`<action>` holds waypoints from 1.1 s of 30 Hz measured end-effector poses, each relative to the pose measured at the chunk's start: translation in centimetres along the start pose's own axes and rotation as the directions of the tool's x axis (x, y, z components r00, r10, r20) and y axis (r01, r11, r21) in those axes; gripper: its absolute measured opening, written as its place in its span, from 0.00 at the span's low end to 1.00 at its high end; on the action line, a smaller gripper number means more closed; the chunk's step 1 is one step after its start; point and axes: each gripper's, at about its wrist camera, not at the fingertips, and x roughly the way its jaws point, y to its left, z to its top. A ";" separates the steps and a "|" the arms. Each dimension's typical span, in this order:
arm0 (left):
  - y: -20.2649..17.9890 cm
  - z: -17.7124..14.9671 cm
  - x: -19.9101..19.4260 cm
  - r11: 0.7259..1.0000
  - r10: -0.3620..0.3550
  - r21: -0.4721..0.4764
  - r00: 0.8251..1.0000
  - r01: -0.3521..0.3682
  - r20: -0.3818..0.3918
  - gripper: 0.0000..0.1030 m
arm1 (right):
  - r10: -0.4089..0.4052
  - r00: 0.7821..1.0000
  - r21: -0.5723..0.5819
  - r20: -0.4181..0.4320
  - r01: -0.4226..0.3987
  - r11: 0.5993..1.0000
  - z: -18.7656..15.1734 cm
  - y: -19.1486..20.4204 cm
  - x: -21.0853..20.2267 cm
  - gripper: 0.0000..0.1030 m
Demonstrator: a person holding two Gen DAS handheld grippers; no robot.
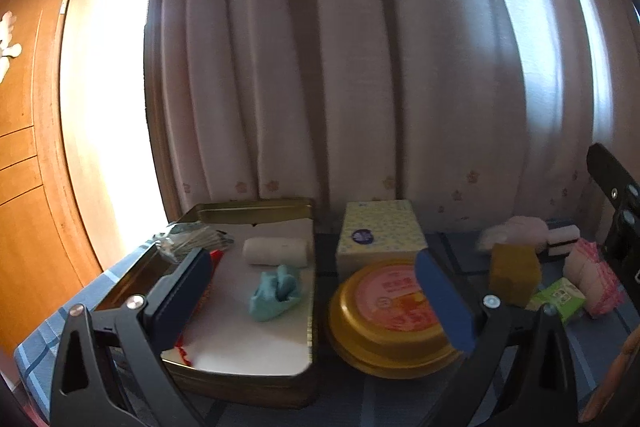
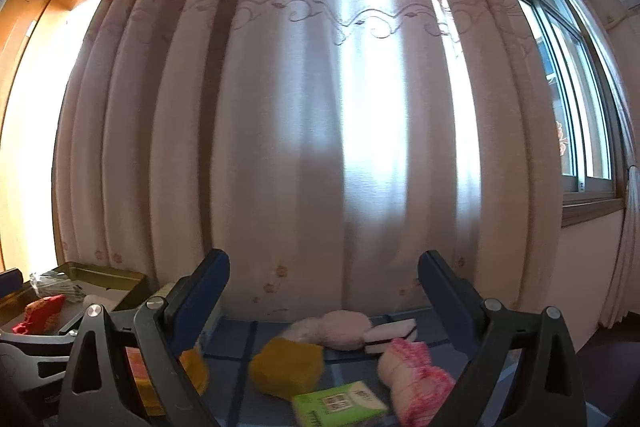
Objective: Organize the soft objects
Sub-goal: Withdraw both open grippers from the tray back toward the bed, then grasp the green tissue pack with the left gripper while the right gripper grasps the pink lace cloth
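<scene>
An open gold tin box (image 1: 208,377) stands at the left and holds a white roll (image 1: 276,251), a crumpled teal cloth (image 1: 276,291), a red knit piece (image 2: 40,311) and a clear bag (image 1: 188,239). My left gripper (image 1: 316,295) is open and empty, above the tin and a round gold tin (image 1: 380,343). My right gripper (image 2: 324,295) is open and empty above a yellow sponge (image 2: 286,367), a pink-and-white knit bundle (image 2: 412,375), a pink puff (image 2: 340,329), a black-and-white sponge (image 2: 390,337) and a green packet (image 2: 340,405).
A yellow tissue box (image 1: 380,231) stands behind the round tin. A pleated floral curtain (image 2: 320,107) hangs right behind the blue checked tablecloth (image 2: 236,343). A wooden wardrobe (image 1: 24,147) is at the left, a window (image 2: 572,107) at the right.
</scene>
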 end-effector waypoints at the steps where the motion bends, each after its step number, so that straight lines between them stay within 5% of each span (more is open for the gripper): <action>1: -0.2 0.0 -0.1 1.000 -0.002 0.002 1.000 0.002 0.001 0.99 | -0.009 1.000 -0.001 0.001 0.009 1.000 0.0 -0.4 0.0 0.94; 16: -3.7 0.0 -0.6 0.997 -0.057 0.049 0.998 0.057 -0.005 0.99 | -0.143 0.990 -0.001 0.003 0.143 0.990 -0.2 -6.8 0.5 0.94; 22: -6.2 -0.2 -0.8 0.986 -0.128 0.104 0.992 0.130 -0.020 0.99 | -0.209 0.976 0.050 -0.064 0.212 0.976 -0.5 -10.8 1.7 0.94; 28: -10.1 -0.4 -1.5 0.962 -0.205 0.176 0.978 0.210 -0.050 0.99 | -0.295 0.939 0.117 -0.178 0.318 0.941 -1.1 -14.4 3.0 0.94; 33: -14.2 -0.4 -1.1 0.942 -0.247 0.209 0.964 0.264 -0.103 0.99 | -0.297 0.925 0.181 -0.238 0.343 0.922 -1.6 -16.1 3.3 0.94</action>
